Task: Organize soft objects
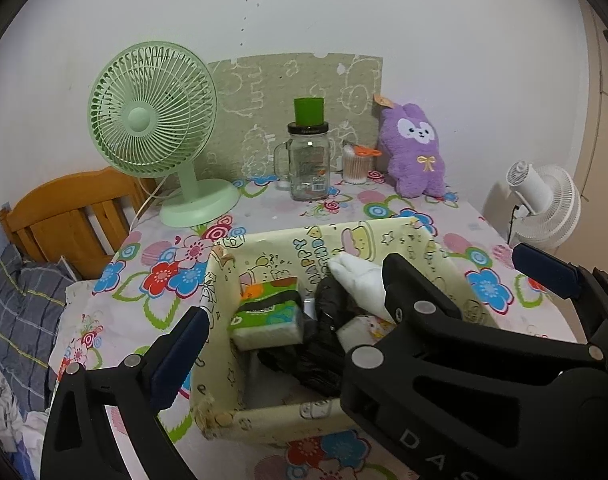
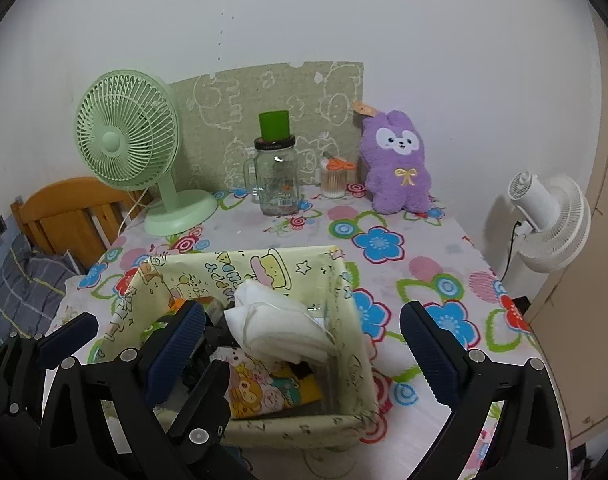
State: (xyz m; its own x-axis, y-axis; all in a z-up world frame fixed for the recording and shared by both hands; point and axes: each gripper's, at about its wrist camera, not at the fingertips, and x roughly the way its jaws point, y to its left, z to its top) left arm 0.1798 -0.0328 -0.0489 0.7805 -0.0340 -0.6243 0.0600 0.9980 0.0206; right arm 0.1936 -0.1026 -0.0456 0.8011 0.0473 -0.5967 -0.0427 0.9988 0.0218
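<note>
Left gripper (image 1: pixel 367 316) jaws spread wide, empty, over yellow fabric box (image 1: pixel 387 236). Right gripper (image 2: pixel 304 332) likewise agape, straddling box. Inside box: white soft bundle (image 2: pixel 280 320) on top, green tissue pack (image 1: pixel 268 312) at 9 o'clock. Purple plush bunny (image 2: pixel 397 168) far, 1 o'clock, against wall. Green fan (image 2: pixel 128 140) at 11.

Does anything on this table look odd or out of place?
The green cup sits on the glass jar's lid, an odd perch. The yellow box's near corner looks frayed. The purple plush remains outside it.
</note>
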